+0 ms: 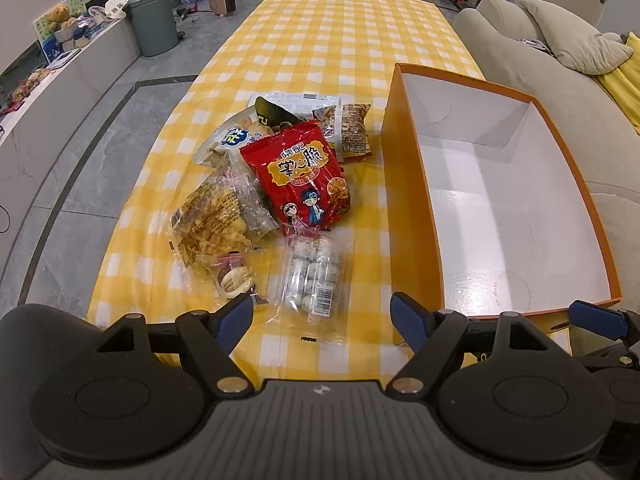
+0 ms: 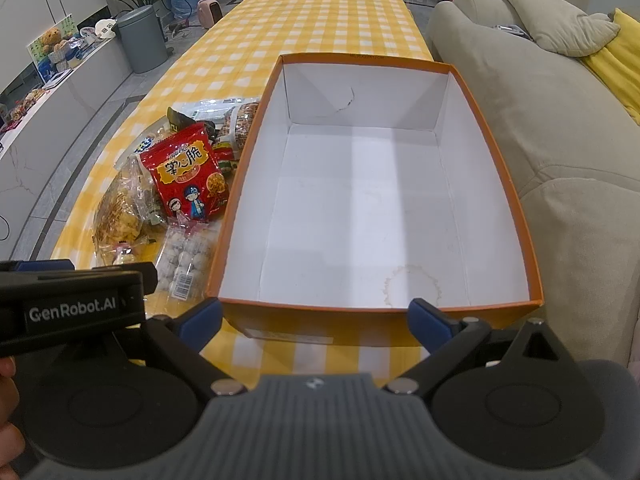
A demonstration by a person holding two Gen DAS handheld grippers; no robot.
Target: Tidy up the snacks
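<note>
Right wrist — stain ring on box (image 2: 412,284) floor | left wrist — snack pile (image 1: 276,200) | both grippers spread, empty

Two matching handheld grippers, black and grey. On the left gripper (image 1: 322,316): blue fingertips (image 1: 236,314) on black angled links, silver pivot screws, round black discs either side, a ribbed grey body with a small logo at centre. Same build on the right gripper (image 2: 316,318). White "GenRobot.AI" lettering on a black side block in the right wrist view. Part of a hand (image 2: 8,412) at that view's left edge.
</note>
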